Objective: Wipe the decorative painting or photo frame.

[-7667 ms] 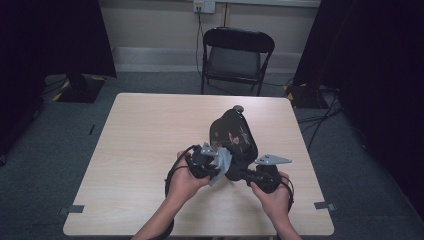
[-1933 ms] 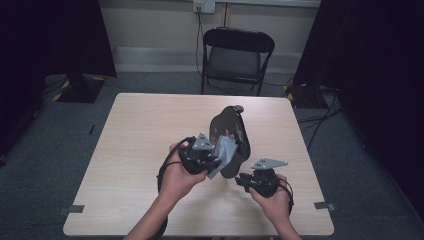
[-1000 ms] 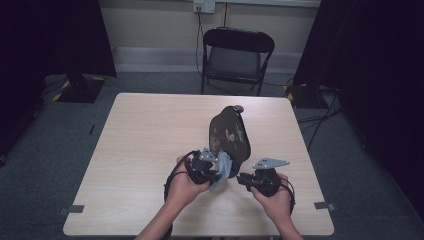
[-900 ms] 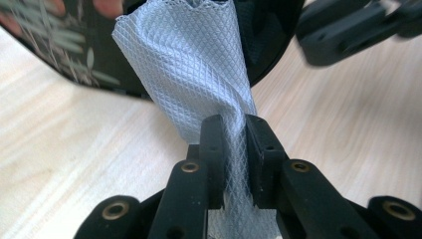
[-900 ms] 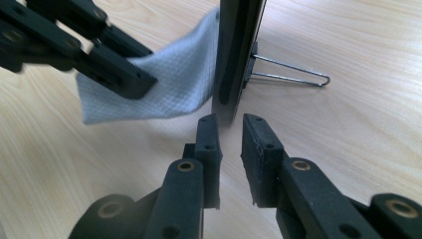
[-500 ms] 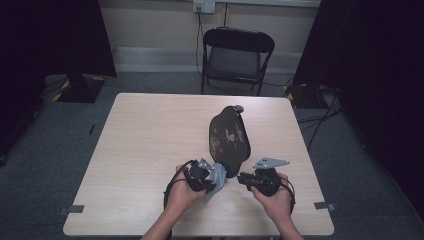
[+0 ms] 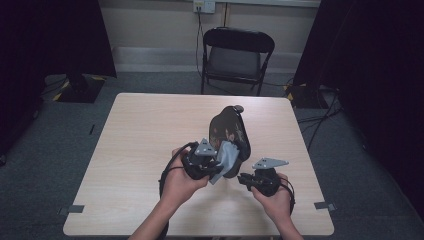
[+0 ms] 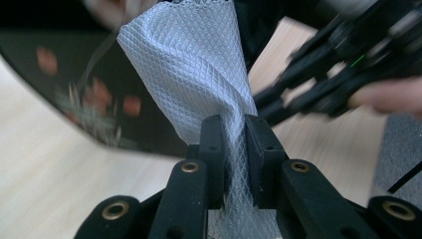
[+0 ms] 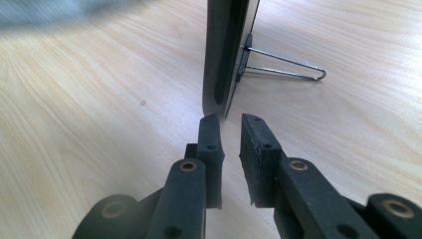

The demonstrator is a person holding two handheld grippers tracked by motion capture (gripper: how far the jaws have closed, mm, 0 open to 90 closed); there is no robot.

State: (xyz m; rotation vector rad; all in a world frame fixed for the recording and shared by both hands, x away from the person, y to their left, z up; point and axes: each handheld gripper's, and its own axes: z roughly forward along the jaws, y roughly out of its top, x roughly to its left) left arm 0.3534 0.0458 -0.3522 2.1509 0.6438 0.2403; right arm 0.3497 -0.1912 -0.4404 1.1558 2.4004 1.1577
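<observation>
While the cloth sat low at the near foot of the black oval mirror (image 7: 231, 135) half a second ago, the left gripper (image 7: 212, 162) has since lifted it, so the white mesh cloth (image 8: 194, 69) now lies against the lower part of the mirror's dark, flower-patterned face. The mirror and the right gripper (image 7: 250, 179) keep their places. In the left gripper view the pads (image 8: 213, 149) clench the cloth, which fans out above them toward the mirror. In the right gripper view the right gripper's (image 9: 230, 130) jaws stand nearly together with a narrow gap and nothing between them, their tips just short of the mirror's near edge; behind that edge the wire stand (image 9: 286, 67) rests on the table (image 9: 74, 124). In the high view the mirror stands upright right of the table's middle. Bare wood lies wide to the left and beyond it; the near edge is close behind both hands, and a folding chair (image 7: 235, 55) stands past the far edge.
</observation>
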